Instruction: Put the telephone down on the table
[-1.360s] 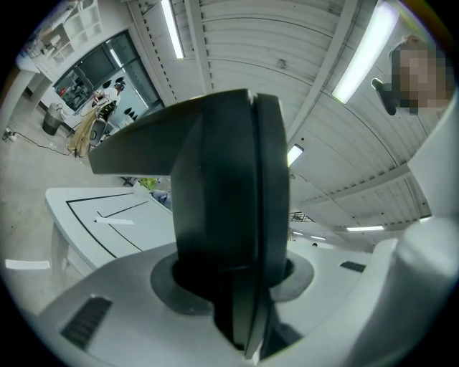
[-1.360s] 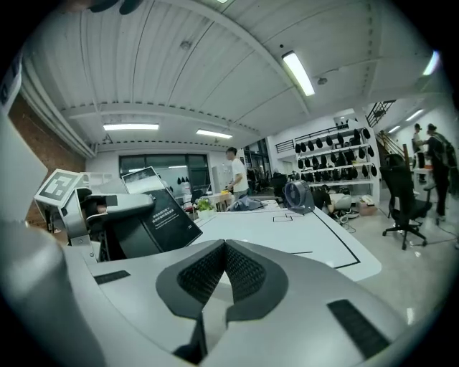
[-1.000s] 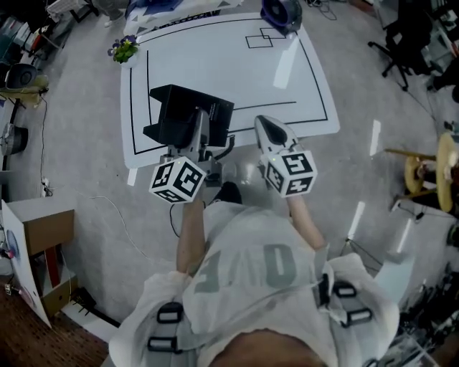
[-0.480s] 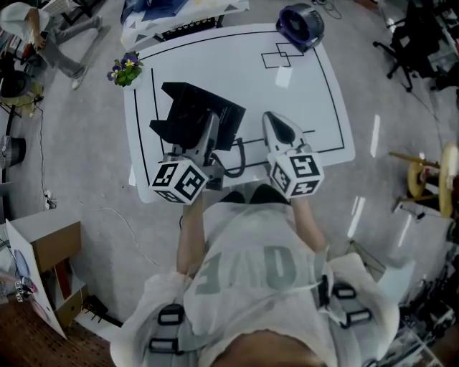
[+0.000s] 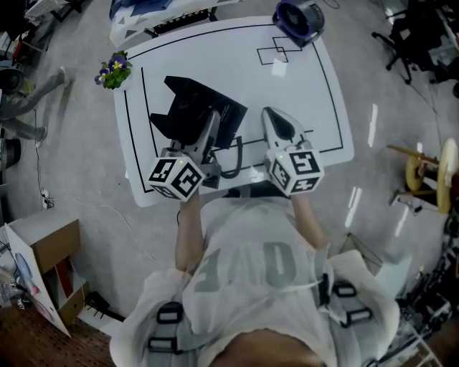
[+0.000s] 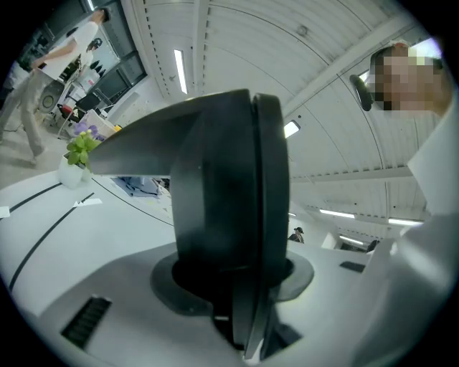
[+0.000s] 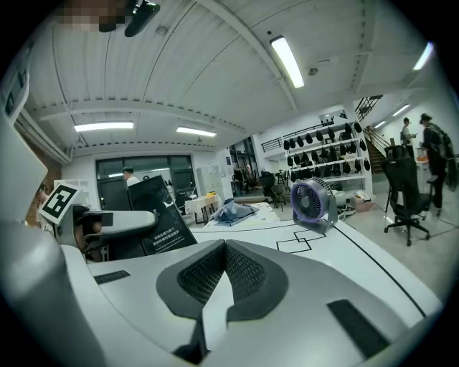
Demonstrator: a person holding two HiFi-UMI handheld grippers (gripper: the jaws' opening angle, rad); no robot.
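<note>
The black telephone (image 5: 192, 115) is over the near left part of the white table (image 5: 237, 64), and its dark cord (image 5: 234, 162) loops toward the table's front edge. My left gripper (image 5: 209, 137) is shut on it; in the left gripper view the black body (image 6: 229, 208) fills the space between the jaws. I cannot tell whether the telephone touches the tabletop. To its right my right gripper (image 5: 277, 126) hovers over the table with its ribbed pads (image 7: 244, 269) together and nothing between them.
A purple fan (image 5: 297, 18) stands at the table's far right by a drawn square (image 5: 271, 51). A small flower pot (image 5: 111, 72) sits at the far left corner, and blue cloth (image 5: 143, 11) lies beyond the far edge. A cardboard box (image 5: 39, 229) is on the floor at left.
Both grippers have moved forward from the table's near edge to over the tabletop. The telephone has stayed in the left gripper, and the right gripper has stayed shut.
</note>
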